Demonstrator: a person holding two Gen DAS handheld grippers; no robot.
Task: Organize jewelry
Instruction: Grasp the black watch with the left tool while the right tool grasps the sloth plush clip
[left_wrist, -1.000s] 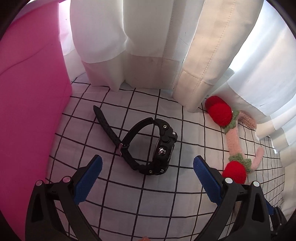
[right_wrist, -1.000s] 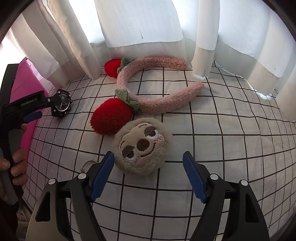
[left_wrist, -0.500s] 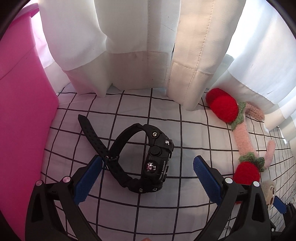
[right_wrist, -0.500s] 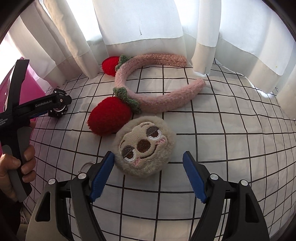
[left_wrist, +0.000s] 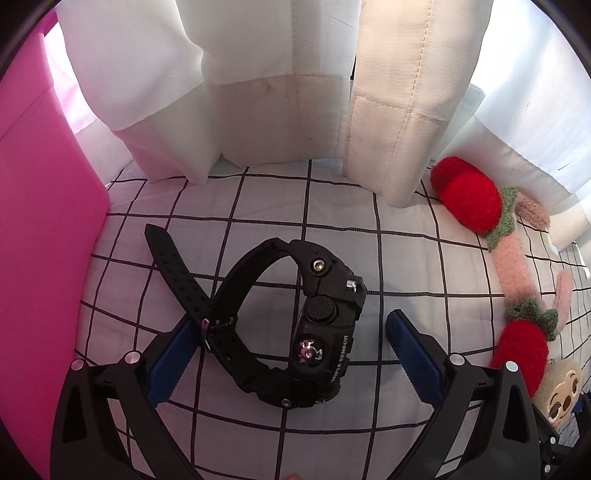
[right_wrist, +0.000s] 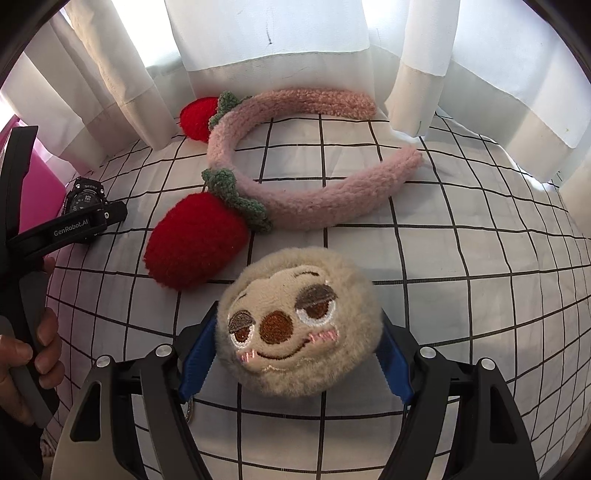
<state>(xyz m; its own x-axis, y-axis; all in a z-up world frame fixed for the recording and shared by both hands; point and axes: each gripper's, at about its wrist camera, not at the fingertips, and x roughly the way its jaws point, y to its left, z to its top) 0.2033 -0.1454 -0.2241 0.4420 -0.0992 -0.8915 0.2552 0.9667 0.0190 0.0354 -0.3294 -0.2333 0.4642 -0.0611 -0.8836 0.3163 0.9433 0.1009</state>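
White curtains (left_wrist: 280, 103) hang behind the grid-patterned sheet (right_wrist: 461, 258), and a pink panel (left_wrist: 40, 236) stands at the far left. A pink strawberry headband (right_wrist: 295, 199) lies beyond the plush sloth keychain (right_wrist: 299, 325). The left gripper (left_wrist: 288, 354) reaches low with its jaws wide apart around the black sport watch (left_wrist: 295, 325), gripping nothing. The right gripper (right_wrist: 295, 362) has its blue pads pressed against the sloth's sides.

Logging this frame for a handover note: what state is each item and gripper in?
Black rubber-strapped sport watch: on its side, buckled, between open left gripper fingers.
Round beige plush sloth keychain: gripped by right gripper.
Pink fuzzy strawberry headband: lying flat, untouched.
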